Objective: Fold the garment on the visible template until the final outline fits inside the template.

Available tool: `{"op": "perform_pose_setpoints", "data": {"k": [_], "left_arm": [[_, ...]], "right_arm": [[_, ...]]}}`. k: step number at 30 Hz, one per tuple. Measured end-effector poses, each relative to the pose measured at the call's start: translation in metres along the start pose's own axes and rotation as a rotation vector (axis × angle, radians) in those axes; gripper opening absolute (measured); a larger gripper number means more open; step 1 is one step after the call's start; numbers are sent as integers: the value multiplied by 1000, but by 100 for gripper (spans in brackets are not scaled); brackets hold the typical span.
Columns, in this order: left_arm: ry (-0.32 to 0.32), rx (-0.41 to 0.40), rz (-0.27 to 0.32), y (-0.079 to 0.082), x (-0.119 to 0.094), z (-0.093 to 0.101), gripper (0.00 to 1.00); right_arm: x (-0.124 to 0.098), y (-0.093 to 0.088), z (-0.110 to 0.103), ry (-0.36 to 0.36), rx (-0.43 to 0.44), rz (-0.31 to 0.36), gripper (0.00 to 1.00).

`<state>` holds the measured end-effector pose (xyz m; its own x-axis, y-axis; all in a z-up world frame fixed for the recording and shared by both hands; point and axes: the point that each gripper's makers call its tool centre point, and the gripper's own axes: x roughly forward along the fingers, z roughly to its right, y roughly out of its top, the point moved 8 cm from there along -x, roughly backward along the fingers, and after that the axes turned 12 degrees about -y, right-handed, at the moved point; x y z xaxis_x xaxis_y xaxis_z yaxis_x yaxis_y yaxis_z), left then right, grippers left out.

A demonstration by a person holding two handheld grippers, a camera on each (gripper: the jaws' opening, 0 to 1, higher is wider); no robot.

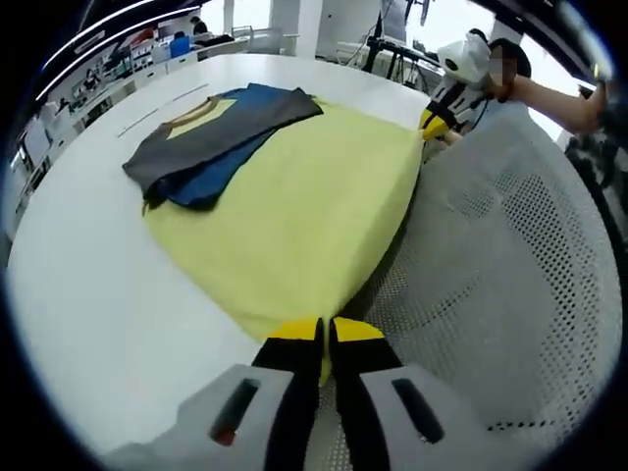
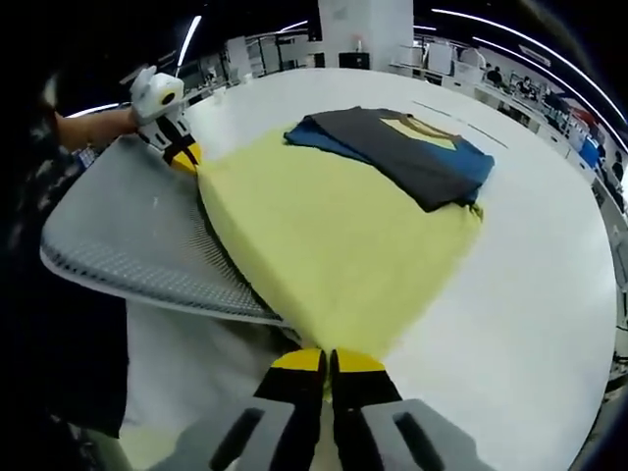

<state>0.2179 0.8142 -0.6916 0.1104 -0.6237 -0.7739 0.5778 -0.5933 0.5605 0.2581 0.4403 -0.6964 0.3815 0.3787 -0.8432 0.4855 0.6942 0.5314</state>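
Right gripper (image 2: 327, 361) pinching yellow garment (image 2: 334, 235), white table (image 2: 530, 294)

A round white table (image 1: 88, 294) carries a yellow garment (image 1: 294, 216); folded dark clothes (image 1: 216, 137) lie beside.

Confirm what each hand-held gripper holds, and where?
Both grip the yellow shirt at its near edge: left hand-held gripper and right hand-held gripper at opposite corners.

Yellow garment (image 1: 294, 216) spread flat on the table — near edge lifted.
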Motion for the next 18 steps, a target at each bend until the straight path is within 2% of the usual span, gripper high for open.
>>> {"op": "perform_pose_setpoints", "data": {"k": [4,7,12,18], "left_arm": [[-18,-26,-5,-2,-3,5,0],[-40,-75,-1,-4,-4,8,0],[-38,-61,-1,-1,-8,10,0],[3,-21,28,16,-21,5,0]], "right_arm": [[-5,-2,-5,22,-13,-20,0],[-8,-4,-7,35,-22,-31,0],[-10,-2,-6,32,-33,-36,0],[-14,11,4,-12,-38,-7,0]]}}
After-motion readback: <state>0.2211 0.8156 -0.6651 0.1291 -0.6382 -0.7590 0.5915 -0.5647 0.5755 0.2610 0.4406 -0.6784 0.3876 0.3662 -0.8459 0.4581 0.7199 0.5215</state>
